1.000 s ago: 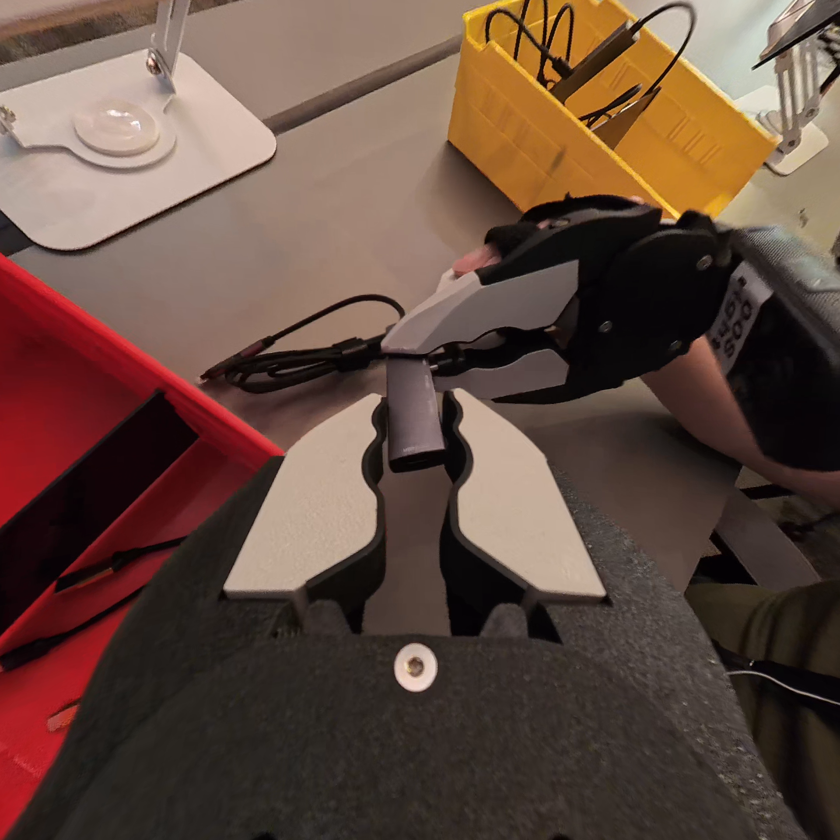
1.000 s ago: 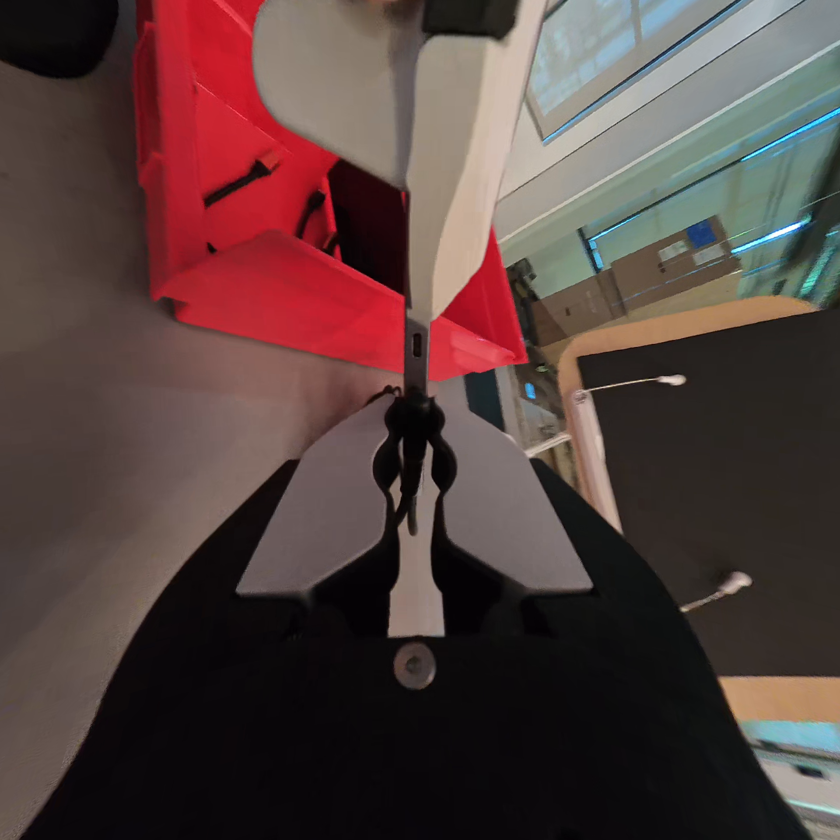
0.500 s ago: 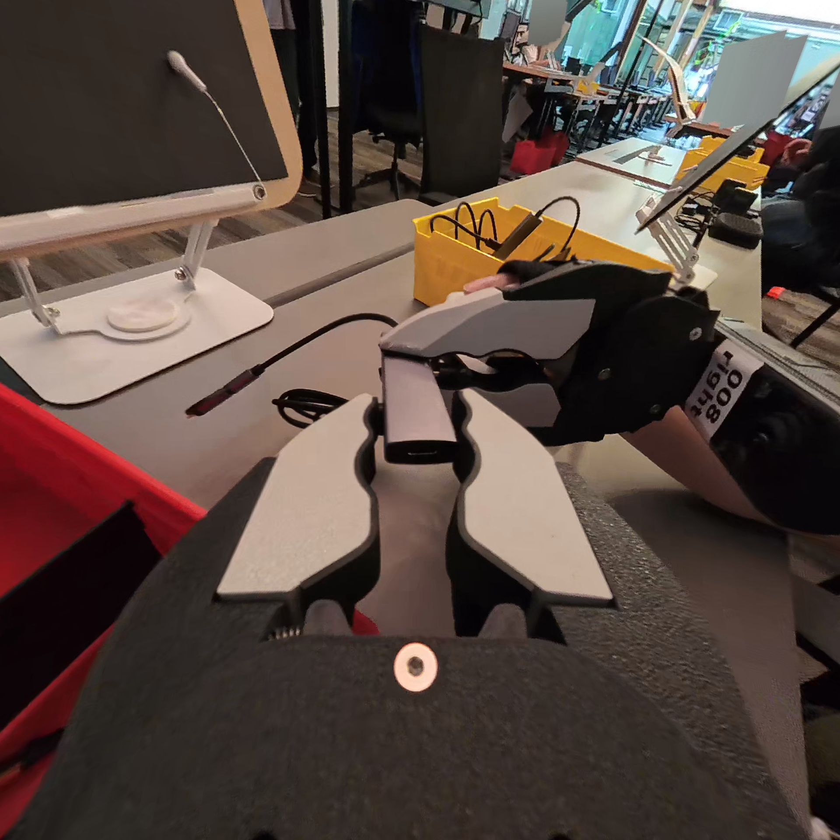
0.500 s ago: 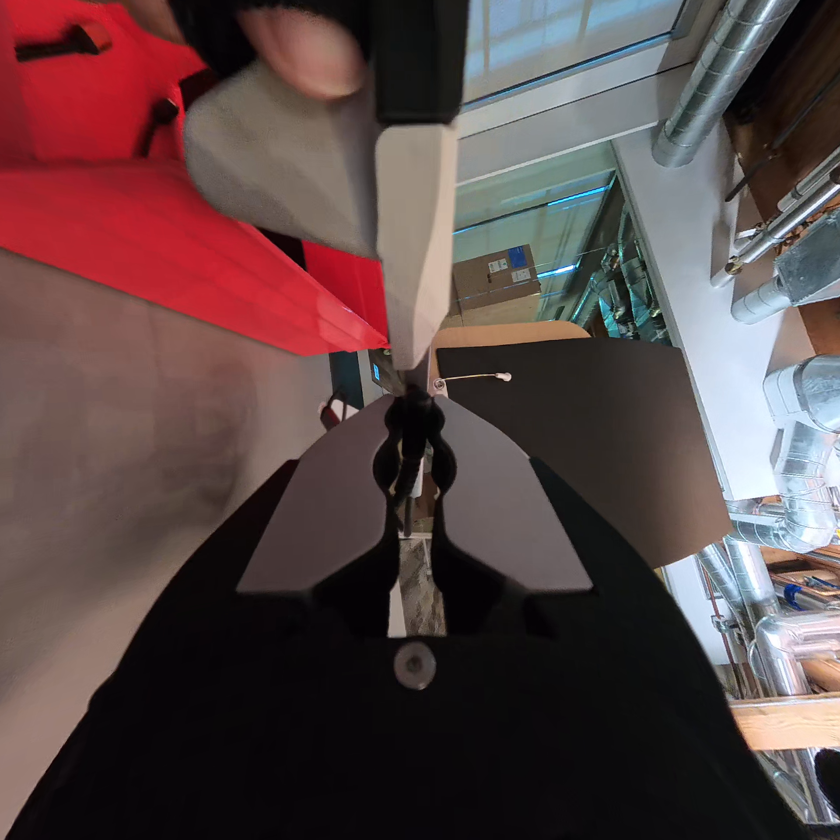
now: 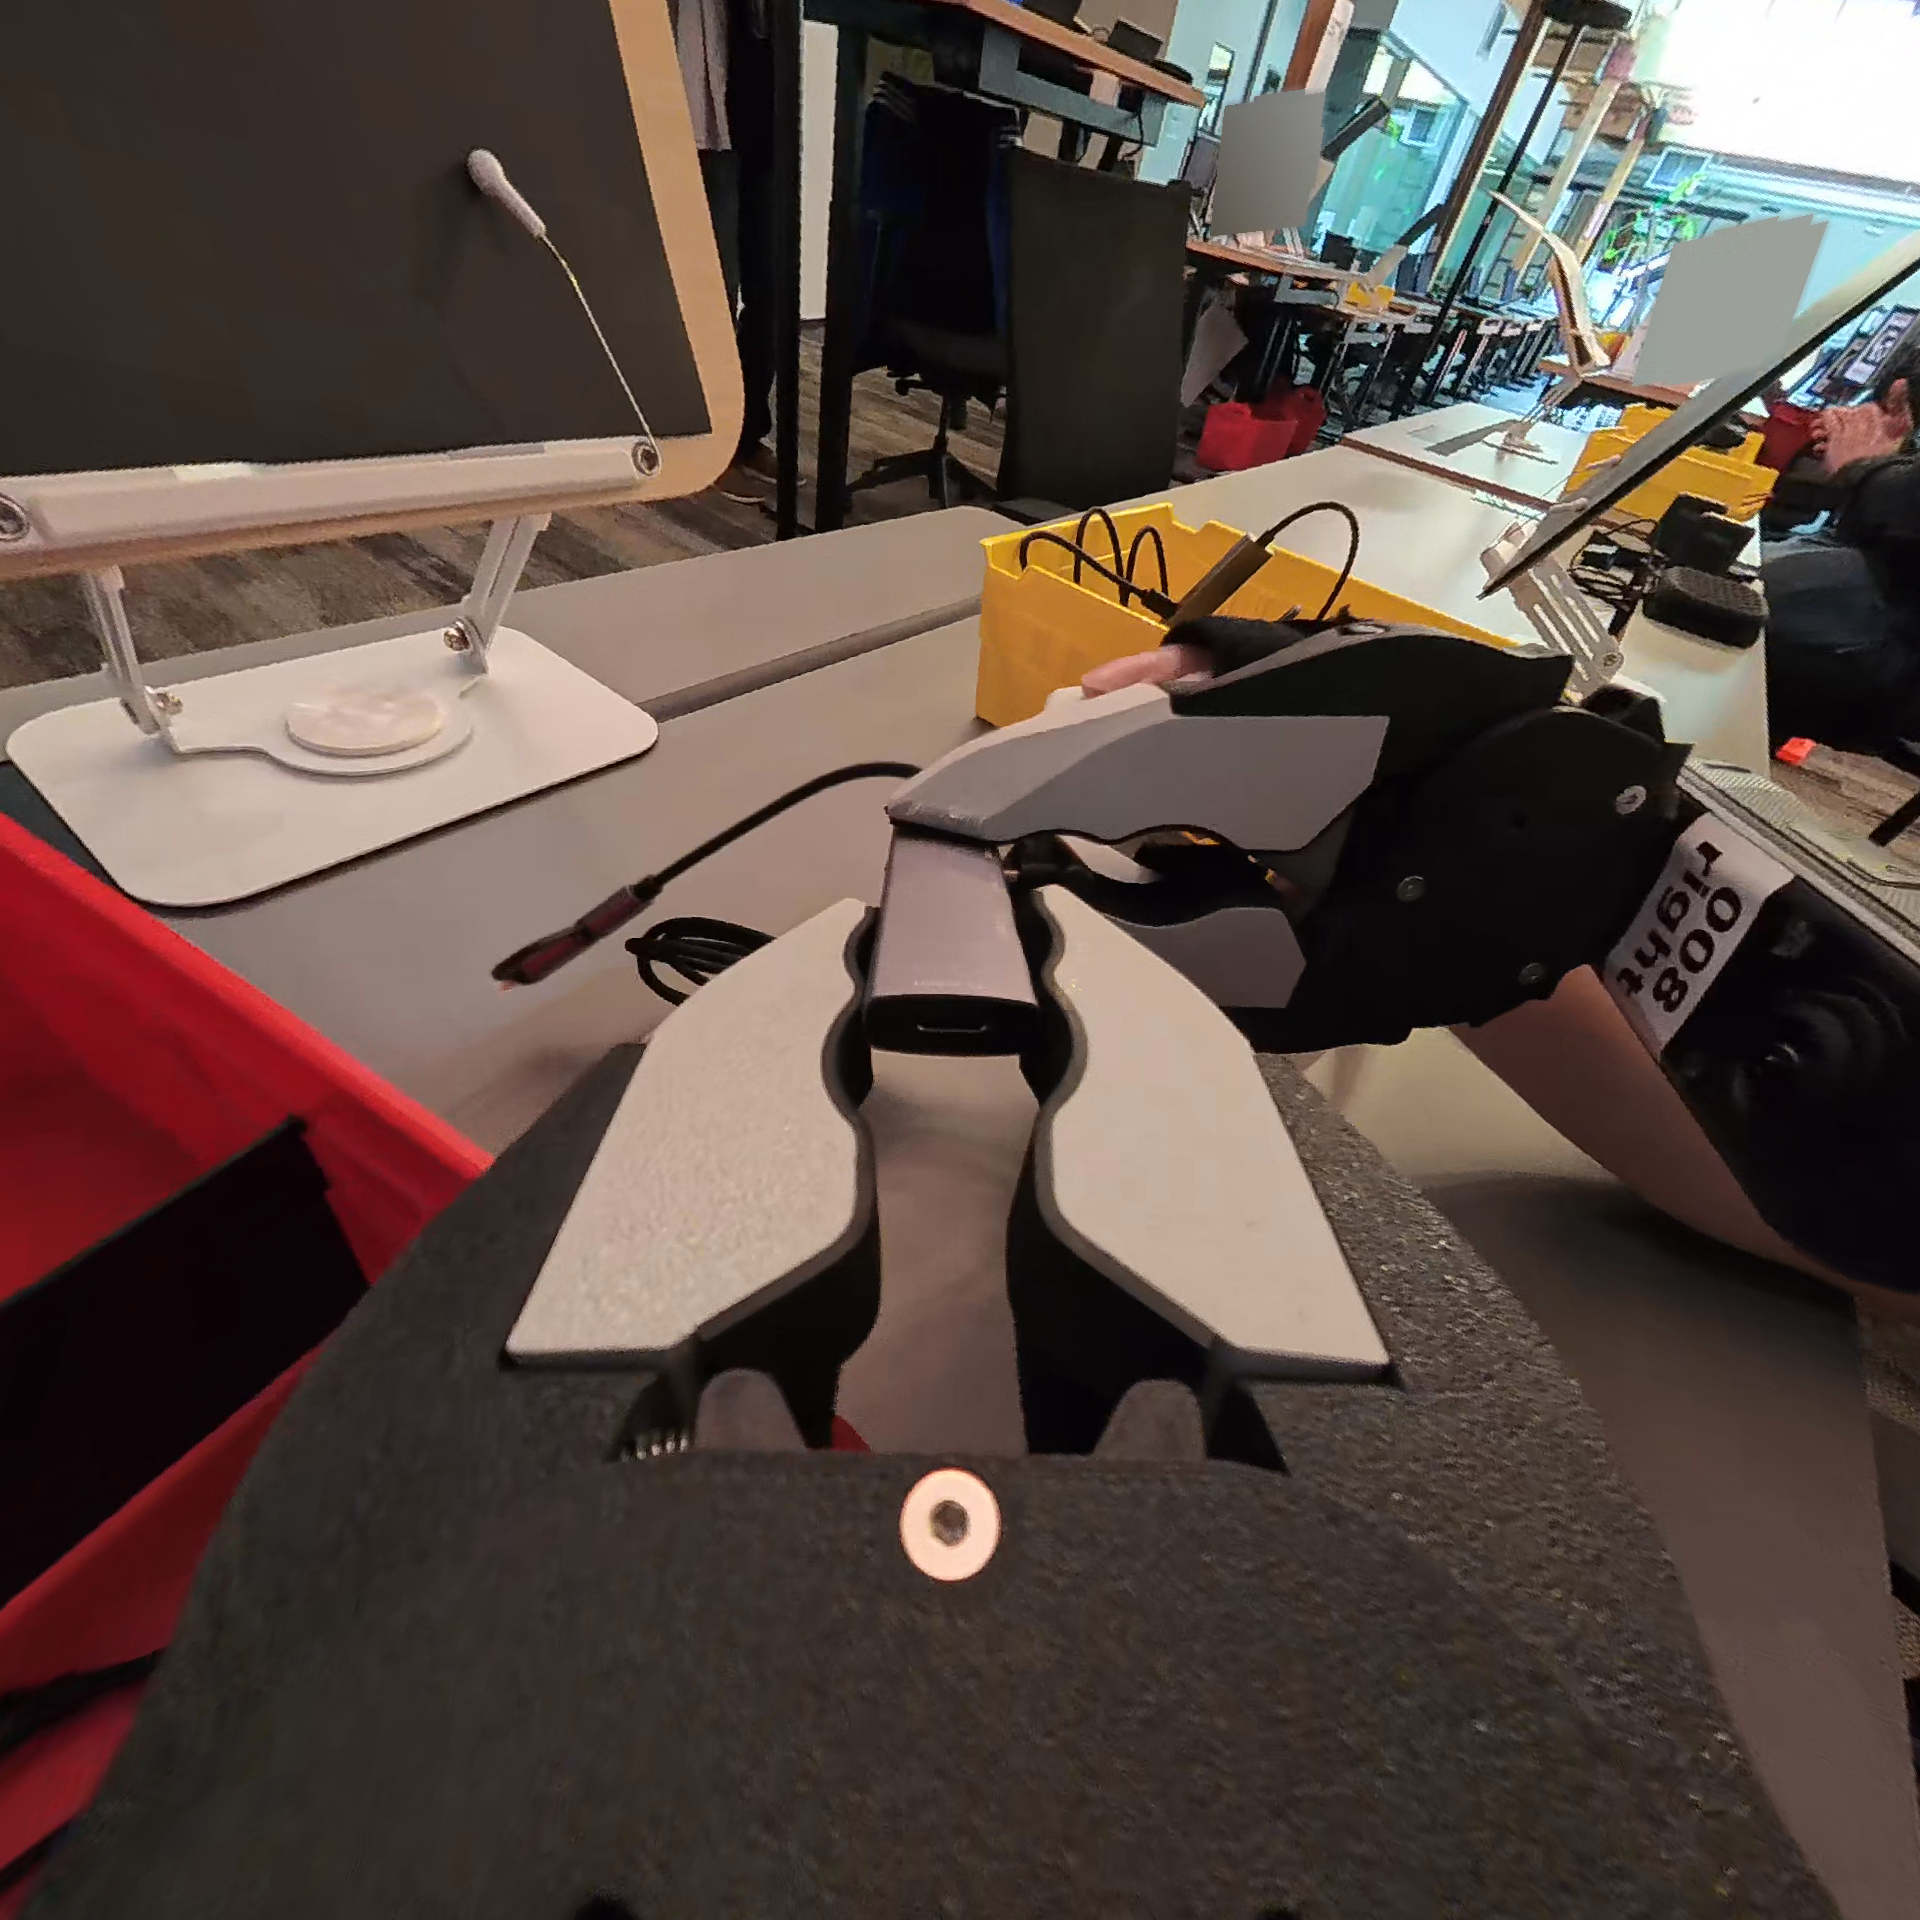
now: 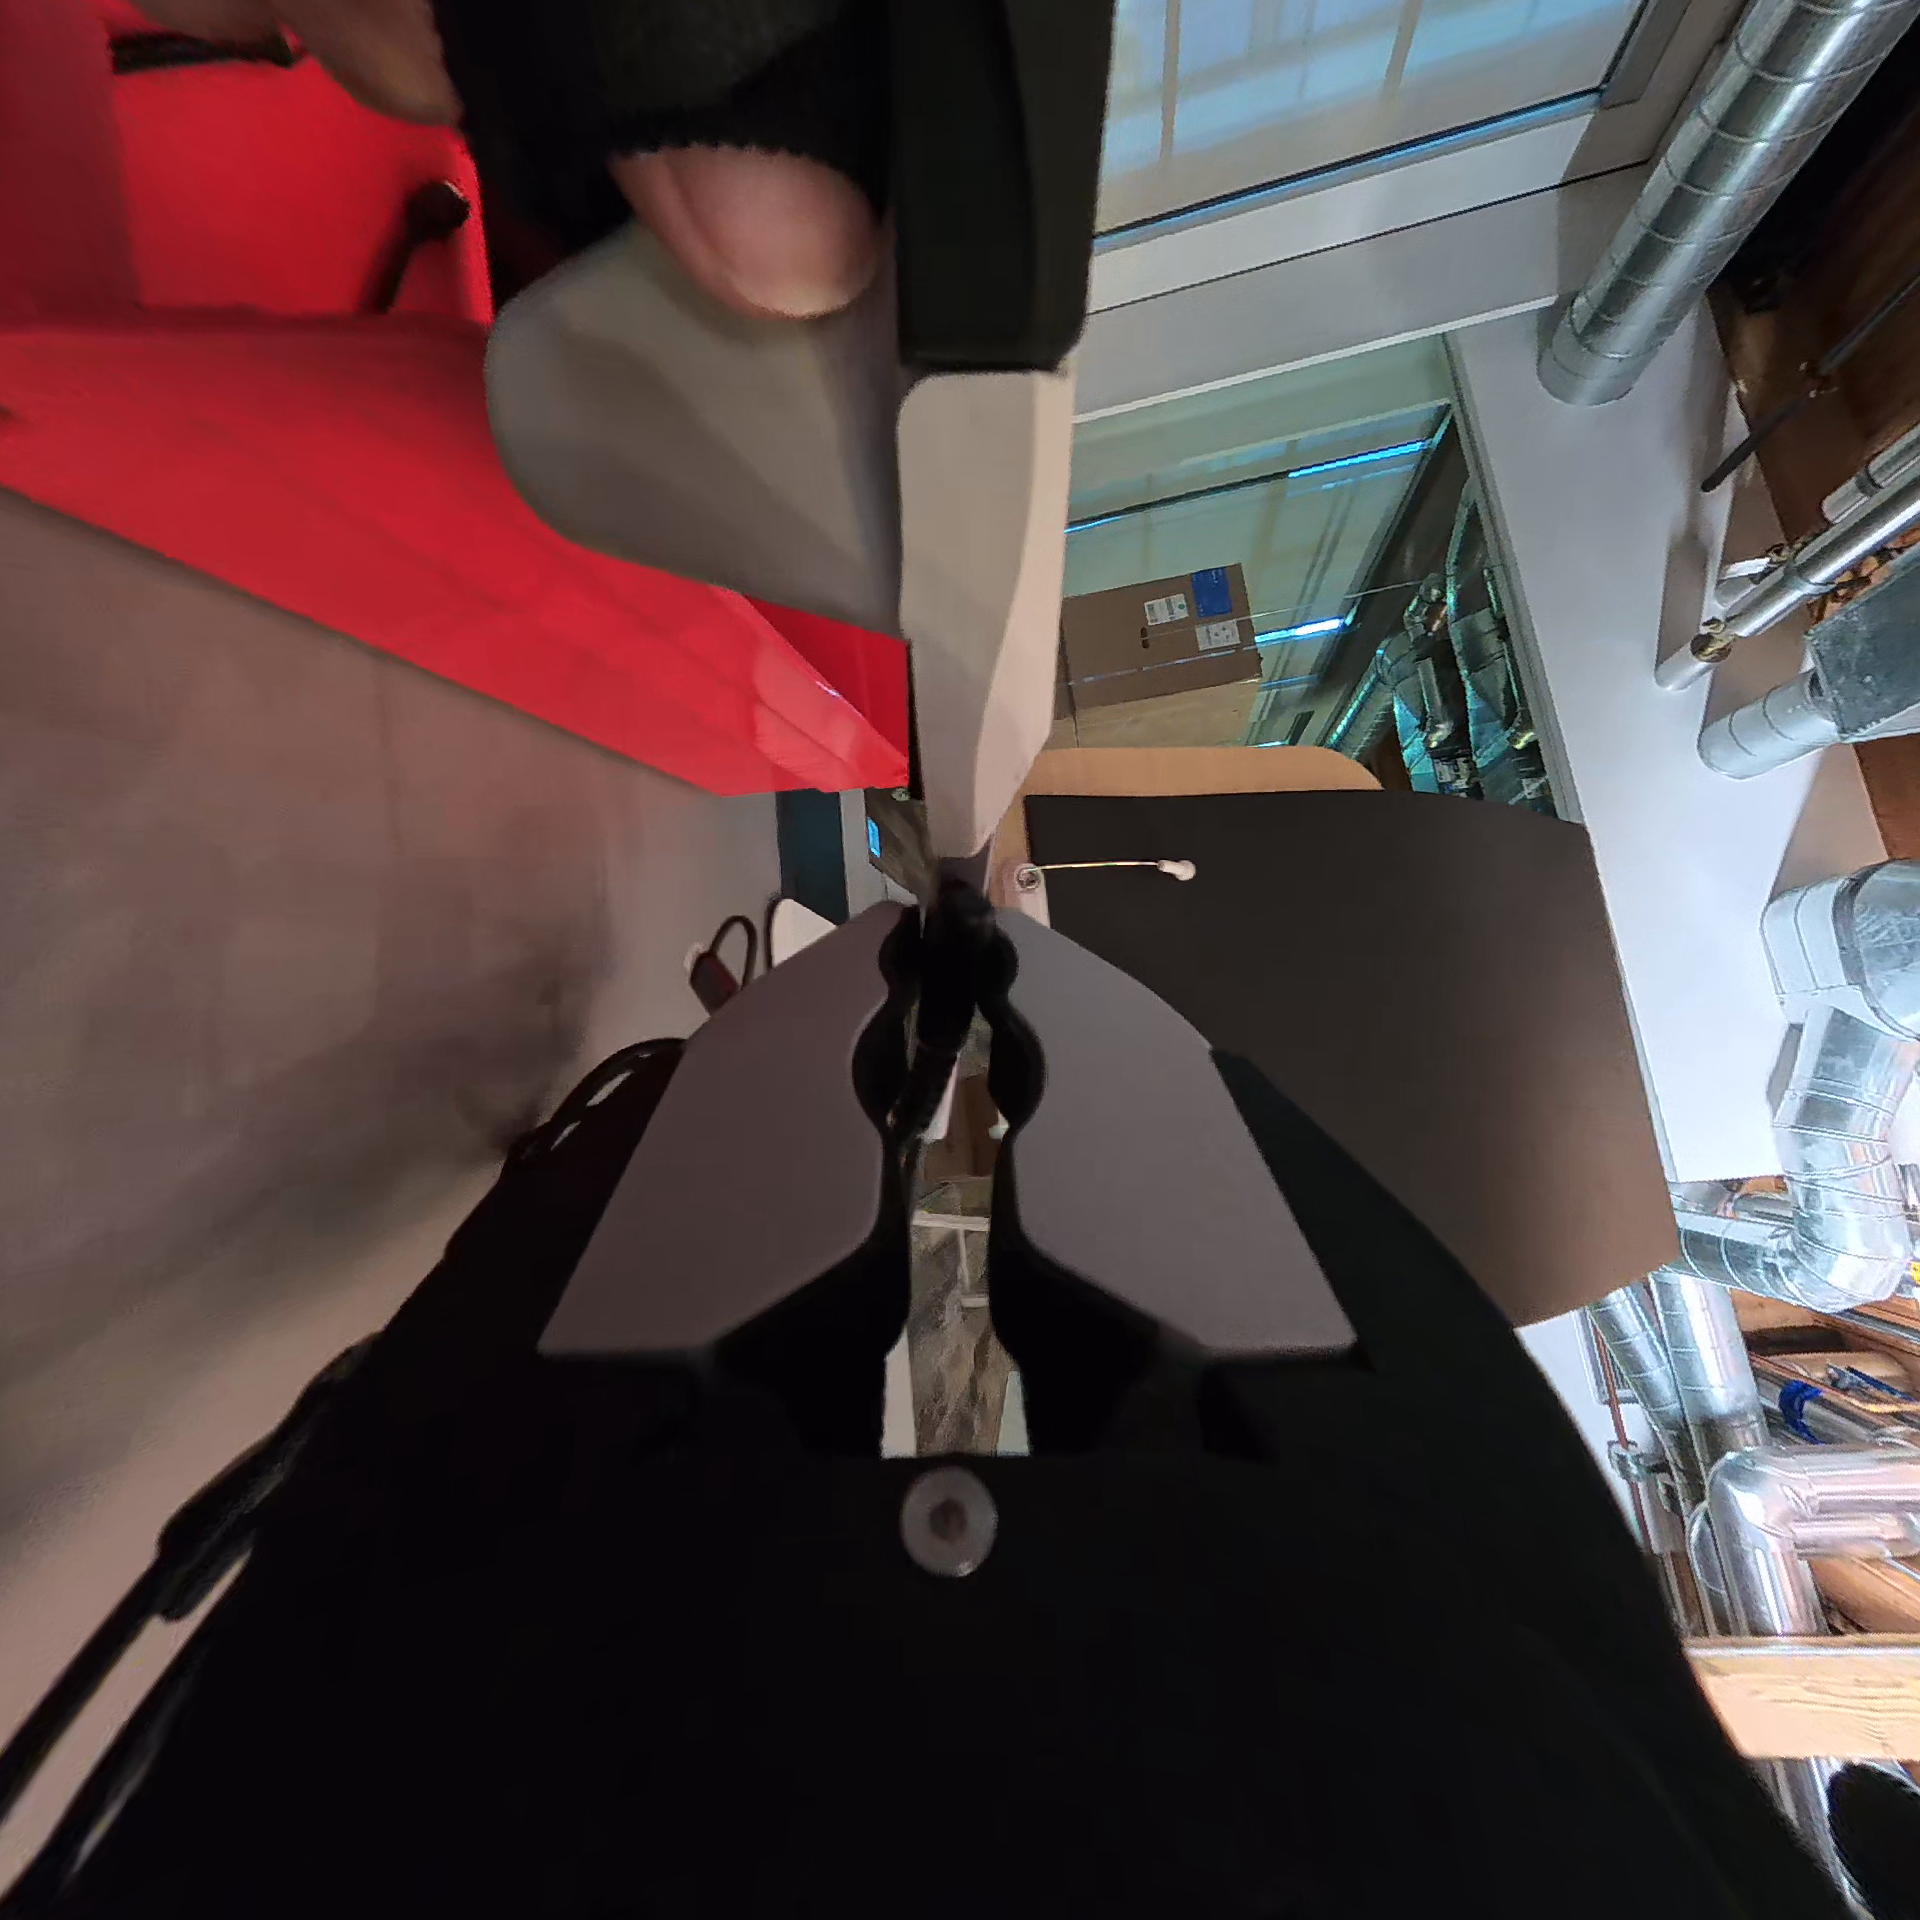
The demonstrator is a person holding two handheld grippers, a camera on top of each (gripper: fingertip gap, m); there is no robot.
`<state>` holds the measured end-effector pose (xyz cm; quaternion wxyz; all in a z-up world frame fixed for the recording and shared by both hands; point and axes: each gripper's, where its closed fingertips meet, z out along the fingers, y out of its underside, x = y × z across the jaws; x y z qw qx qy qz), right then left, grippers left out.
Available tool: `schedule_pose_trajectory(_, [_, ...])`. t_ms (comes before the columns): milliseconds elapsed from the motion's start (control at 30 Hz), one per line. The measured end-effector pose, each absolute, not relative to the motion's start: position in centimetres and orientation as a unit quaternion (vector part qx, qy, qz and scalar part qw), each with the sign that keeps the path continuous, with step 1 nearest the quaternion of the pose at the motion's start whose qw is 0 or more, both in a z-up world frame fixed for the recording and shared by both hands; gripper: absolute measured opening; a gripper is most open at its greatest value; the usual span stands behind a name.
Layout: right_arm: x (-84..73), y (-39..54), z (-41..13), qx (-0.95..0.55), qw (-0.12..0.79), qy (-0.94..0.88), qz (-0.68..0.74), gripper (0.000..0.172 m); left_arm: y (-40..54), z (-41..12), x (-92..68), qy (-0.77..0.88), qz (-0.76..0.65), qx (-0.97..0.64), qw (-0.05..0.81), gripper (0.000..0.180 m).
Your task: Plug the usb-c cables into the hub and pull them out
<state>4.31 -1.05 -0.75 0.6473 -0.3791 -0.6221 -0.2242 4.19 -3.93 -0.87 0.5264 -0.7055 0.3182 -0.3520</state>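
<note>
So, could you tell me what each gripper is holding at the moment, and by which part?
The left gripper clamps the grey hub by its long sides, near the ported end. The right gripper pinches a black cable plug.

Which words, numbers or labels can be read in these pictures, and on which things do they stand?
On the right gripper, a white label: black print, legible, but I do not copy writing out.
On the grey hub: faint print near its end, too small to read.
On the cardboard box: stickers, too small to read.
</note>
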Motion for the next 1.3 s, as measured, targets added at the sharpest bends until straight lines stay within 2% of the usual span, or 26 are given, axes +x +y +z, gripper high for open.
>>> schedule_pose_trajectory(267, [4.3,-1.9,-2.0,-0.425,0.640,-0.618,-0.165,0.012,-4.3,-1.6,4.0,0.295,-0.364,-0.716,0.519,0.024])
schedule_pose_trajectory(367, [5.2,-2.9,-1.7,-0.443,0.661,-0.585,-0.158,0.023,-4.9,-1.9,4.4,0.308,-0.351,-0.718,0.517,0.024])
schedule_pose_trajectory(800, [5.8,-6.5,-1.9,-0.438,0.703,-0.538,-0.158,0.009,-6.4,-1.7,4.6,0.315,-0.345,-0.711,0.526,0.024])
schedule_pose_trajectory(1300, [5.5,-7.2,-1.9,-0.413,0.710,-0.547,-0.161,0.009,-6.4,-1.8,4.7,0.318,-0.347,-0.709,0.525,0.024])
